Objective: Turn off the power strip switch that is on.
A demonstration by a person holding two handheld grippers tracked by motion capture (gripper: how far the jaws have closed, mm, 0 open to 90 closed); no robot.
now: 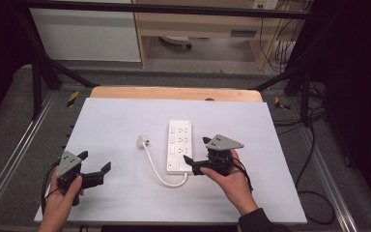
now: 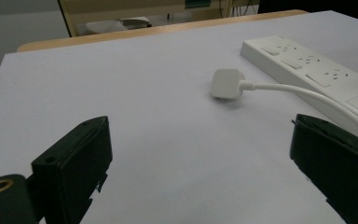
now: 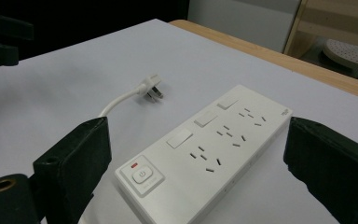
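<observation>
So: left gripper [image 1: 95,166] sits at the table's [image 1: 116,121] near-left corner, held in the left hand [image 1: 60,203], fingers [image 2: 72,163] spread wide with nothing between them, pointing toward the middle. Ahead of it lies the plug [image 1: 142,140], flat on the table, prongs facing away from the left gripper. White cord [image 1: 157,171] curves from the plug back to the near end of the strip [image 1: 179,145]. Strip lies lengthwise mid-table, sockets up, power button [image 3: 141,175] at the near end. Right gripper [image 1: 197,153], in the right hand [image 1: 234,181], is just beside the strip's near right edge, fingers [image 3: 74,158] wide apart, not touching it as far as I can tell.
</observation>
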